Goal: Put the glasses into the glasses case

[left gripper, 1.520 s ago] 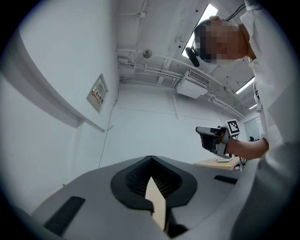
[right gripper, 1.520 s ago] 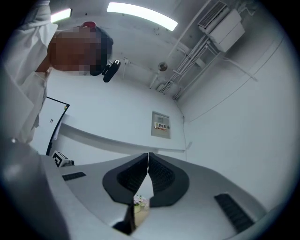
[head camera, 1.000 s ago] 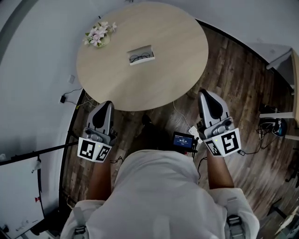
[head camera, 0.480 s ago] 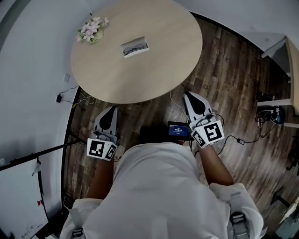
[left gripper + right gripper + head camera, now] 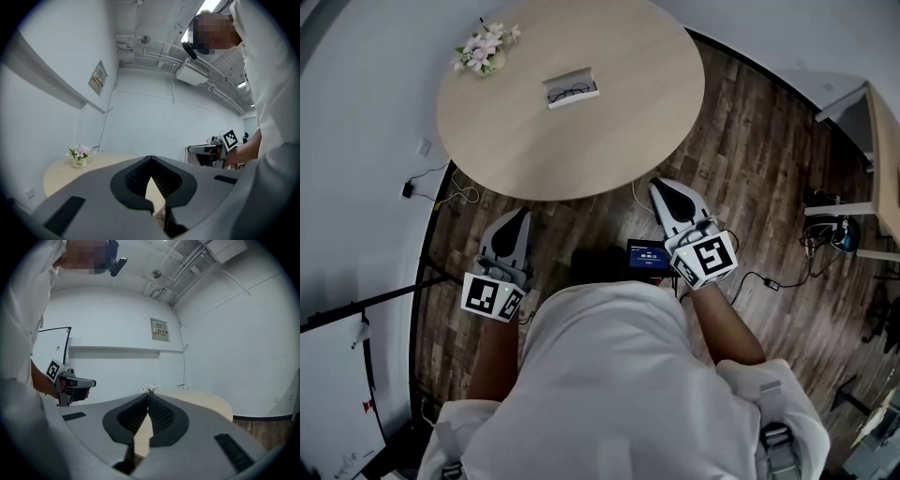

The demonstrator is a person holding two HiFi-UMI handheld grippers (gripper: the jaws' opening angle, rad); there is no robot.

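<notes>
While the glasses (image 5: 571,91) lie as before in the open white glasses case (image 5: 573,101) on the round table (image 5: 609,141), long axis crosswise, the right gripper (image 5: 664,187) has drawn inward toward the person. It and the left gripper (image 5: 516,217) are closed, holding nothing.

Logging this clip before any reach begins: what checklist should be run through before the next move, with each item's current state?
1. Left gripper empty: ok, jaws together on nothing.
2. Right gripper empty: ok, jaws together on nothing.
3. Jaws open for a grasp: not ok.
4. Glasses located: ok, at the white case.
5. Glasses outside the case: cannot tell, too small.
6. Grippers over the table: not ok, both low over the floor beside the body.
</notes>
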